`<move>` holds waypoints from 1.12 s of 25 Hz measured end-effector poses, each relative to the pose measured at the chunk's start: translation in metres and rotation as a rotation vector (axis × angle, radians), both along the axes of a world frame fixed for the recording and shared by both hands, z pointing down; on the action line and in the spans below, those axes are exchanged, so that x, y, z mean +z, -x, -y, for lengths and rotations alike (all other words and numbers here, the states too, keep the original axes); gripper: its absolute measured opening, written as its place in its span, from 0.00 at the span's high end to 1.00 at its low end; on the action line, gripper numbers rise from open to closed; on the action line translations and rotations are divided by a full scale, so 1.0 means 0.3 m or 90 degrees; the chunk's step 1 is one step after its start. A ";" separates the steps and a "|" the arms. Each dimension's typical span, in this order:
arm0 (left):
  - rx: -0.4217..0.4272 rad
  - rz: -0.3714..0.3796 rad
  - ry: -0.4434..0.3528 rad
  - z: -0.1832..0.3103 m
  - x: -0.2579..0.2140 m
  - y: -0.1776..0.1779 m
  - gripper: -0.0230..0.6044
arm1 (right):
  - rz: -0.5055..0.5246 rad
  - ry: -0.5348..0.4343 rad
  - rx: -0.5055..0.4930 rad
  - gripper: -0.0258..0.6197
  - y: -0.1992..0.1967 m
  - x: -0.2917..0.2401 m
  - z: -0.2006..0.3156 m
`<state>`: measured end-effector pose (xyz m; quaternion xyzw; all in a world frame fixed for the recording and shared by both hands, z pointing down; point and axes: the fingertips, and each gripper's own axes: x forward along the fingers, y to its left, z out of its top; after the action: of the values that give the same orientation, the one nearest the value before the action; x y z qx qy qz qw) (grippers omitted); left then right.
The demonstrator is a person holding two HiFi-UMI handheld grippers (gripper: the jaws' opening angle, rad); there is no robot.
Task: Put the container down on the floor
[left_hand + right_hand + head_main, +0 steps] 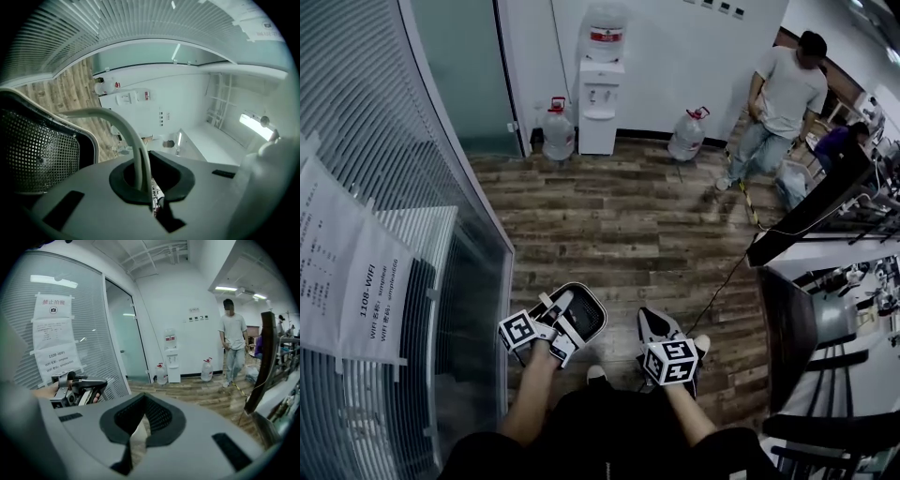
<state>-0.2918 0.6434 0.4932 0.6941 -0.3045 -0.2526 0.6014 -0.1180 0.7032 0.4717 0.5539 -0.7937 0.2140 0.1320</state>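
The left gripper (551, 319), at 7 o'clock in the head view, has its jaws clamped on the white handle (123, 123) of the black mesh container (586, 317), held above the wooden floor (619, 225). The right gripper (658, 330), at 5 o'clock, has its jaws drawn together.

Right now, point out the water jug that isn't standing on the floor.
The jug atop the white water dispenser; the left jug and the right jug stand on the wooden floor beside it.

Open floor (628, 216) ahead; glass wall (394, 141) left, desk (844, 258) rt
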 end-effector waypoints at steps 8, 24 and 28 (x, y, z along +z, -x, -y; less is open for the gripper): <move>0.000 -0.009 0.007 -0.016 0.007 -0.007 0.94 | -0.007 0.005 0.021 0.95 -0.055 -0.008 -0.010; -0.024 -0.011 0.029 0.090 0.057 -0.106 0.94 | 0.010 0.018 -0.051 0.95 -0.039 0.041 0.177; -0.034 -0.042 0.023 0.170 0.053 -0.139 0.94 | 0.027 0.039 -0.077 0.95 -0.020 0.088 0.286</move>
<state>-0.2502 0.5925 0.5091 0.6659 -0.3073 -0.2862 0.6166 -0.1119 0.6172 0.4981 0.4958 -0.8215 0.2415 0.1447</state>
